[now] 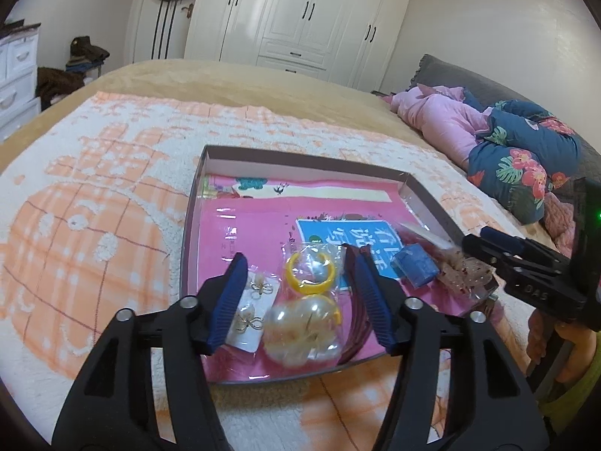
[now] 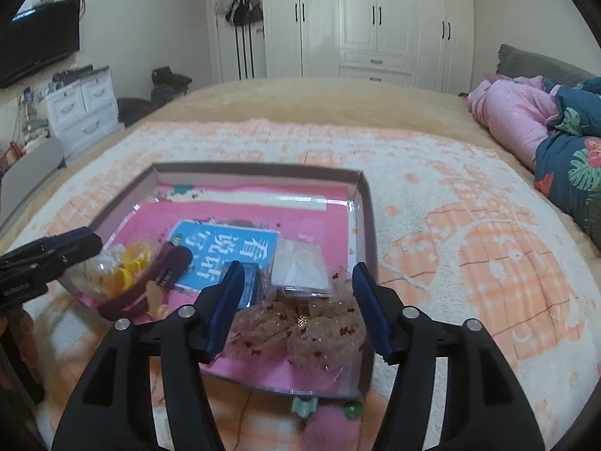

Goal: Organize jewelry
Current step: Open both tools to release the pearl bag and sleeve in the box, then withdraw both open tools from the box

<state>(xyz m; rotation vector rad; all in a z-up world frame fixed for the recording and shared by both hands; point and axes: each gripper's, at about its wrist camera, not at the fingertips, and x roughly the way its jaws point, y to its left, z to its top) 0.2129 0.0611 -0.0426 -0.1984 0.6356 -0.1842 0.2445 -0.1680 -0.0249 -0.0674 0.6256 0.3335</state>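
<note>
A shallow box tray (image 1: 195,203) with a pink printed lining lies on the bed. My left gripper (image 1: 295,253) is open over its near end. Between the fingers lies a clear bag with a yellow ring (image 1: 310,272) and a pearly ball (image 1: 304,332). A white card of gold bow earrings (image 1: 249,314) sits by the left finger, and a dark red headband (image 1: 357,323) by the right one. My right gripper (image 2: 297,266) is open over a sheer red-speckled bow (image 2: 300,327) and a clear packet (image 2: 300,267). A blue box (image 2: 249,282) lies beside its left finger.
The tray (image 2: 366,218) rests on a white and orange plush blanket (image 2: 469,233). Pink and floral bedding (image 1: 518,158) is heaped at the right. Green beads (image 2: 353,409) lie on the blanket just below the tray's near edge. White wardrobes (image 2: 375,18) stand behind the bed.
</note>
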